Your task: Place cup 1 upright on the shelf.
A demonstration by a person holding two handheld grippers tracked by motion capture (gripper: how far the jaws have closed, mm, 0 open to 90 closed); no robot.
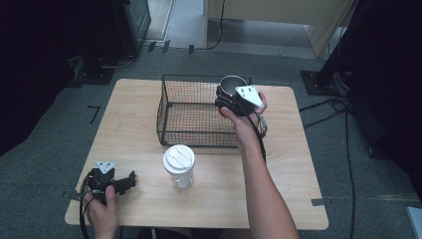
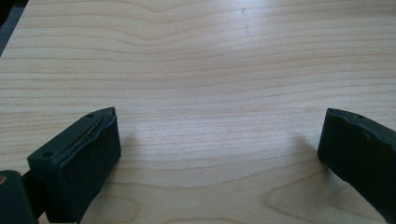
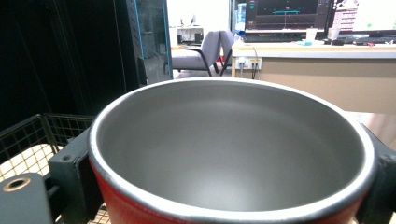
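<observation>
- While the left gripper lies low on the table at about 7 o'clock in the high view, its jaws stand wide apart with bare wood between them and nothing in their hold; the left gripper view shows the two black pads well apart over the grain.
- Held in the right gripper, the red cup sits at about 12 o'clock in the high view, above the far right corner of the wire basket.
- From the right gripper view, the red cup shows upright, with a grey inside and a pale rim, and the jaws press on its wall from both sides, one at 9 o'clock and one at 3 o'clock.
- Whether the cup's base touches the basket rim cannot be told; it appears lifted over the corner.
- Beyond the cup's rim in that view, the basket's black mesh lies toward 8 o'clock.
- At 6 o'clock from the basket, near the table's middle, a clear tumbler with a white lid stands upright, well apart from both grippers.
- Across the table's right half, the person's right forearm reaches from the near edge toward the basket.
</observation>
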